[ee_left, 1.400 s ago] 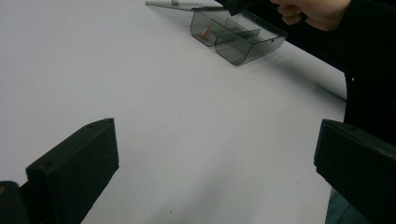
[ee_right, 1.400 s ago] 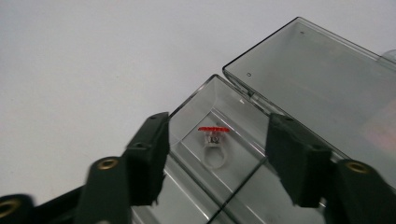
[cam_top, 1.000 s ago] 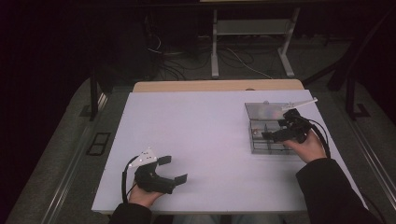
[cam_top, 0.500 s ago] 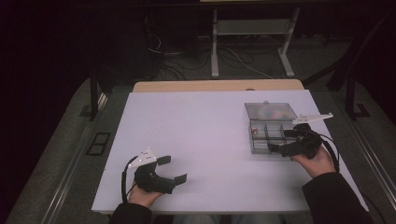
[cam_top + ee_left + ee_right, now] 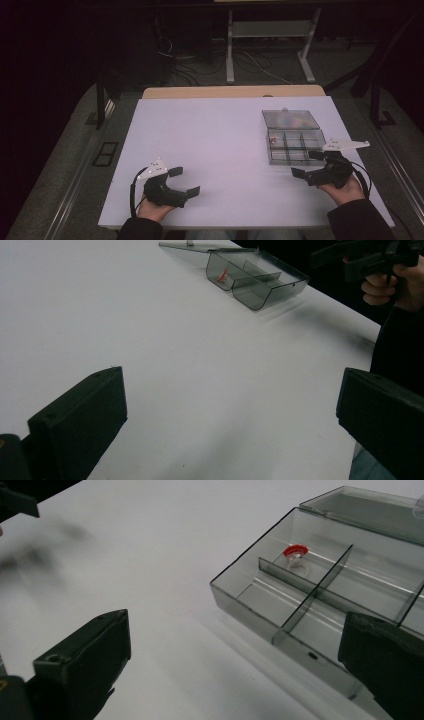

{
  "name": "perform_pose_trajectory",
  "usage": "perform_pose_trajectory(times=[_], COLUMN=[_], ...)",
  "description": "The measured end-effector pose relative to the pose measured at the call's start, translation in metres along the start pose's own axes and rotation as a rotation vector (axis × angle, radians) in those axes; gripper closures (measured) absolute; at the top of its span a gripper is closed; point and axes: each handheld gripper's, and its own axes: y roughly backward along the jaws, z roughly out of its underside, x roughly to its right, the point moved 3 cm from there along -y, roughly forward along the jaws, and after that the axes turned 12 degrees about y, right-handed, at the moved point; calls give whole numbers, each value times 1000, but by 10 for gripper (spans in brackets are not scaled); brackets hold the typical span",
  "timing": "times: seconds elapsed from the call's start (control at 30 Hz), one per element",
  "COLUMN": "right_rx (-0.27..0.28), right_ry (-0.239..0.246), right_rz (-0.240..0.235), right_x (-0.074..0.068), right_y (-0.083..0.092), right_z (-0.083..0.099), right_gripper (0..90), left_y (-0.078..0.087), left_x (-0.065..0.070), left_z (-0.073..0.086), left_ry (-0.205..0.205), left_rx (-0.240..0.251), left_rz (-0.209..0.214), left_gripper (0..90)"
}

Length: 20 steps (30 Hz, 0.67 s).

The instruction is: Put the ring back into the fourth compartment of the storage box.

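A clear compartment box (image 5: 293, 141) is seen on the white table (image 5: 215, 145), toward its right side, with the lid (image 5: 290, 119) folded back flat on the far side. A small red-topped piece (image 5: 296, 553) is seen in the box's far-left compartment; what it is cannot be told, as it is small and partly see-through. The right gripper (image 5: 309, 164) is held just in front of the box's near right corner, its jaws spread wide and nothing between them. The left gripper (image 5: 184, 181) is held well apart from the box, off to its left near the table's front edge, jaws likewise spread wide and empty. Each is gripped by a hand in a dark sleeve (image 5: 357, 222).
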Motion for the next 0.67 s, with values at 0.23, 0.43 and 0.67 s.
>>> perform_pose_trajectory(times=[0.23, 0.43, 0.67], right_rx=[13, 22, 25], right_ry=[24, 51, 70], right_rz=[-26, -31, -43], right_x=[-16, -25, -27], right_y=[-1, -6, -10], right_z=[14, 28, 41], right_gripper=[0, 0, 0], left_y=[0, 0, -1], left_x=[0, 0, 0], left_z=[0, 0, 1], left_ry=[0, 0, 1], left_rx=[-2, -3, -9], left_rz=[0, -1, -1], left_gripper=[0, 0, 0])
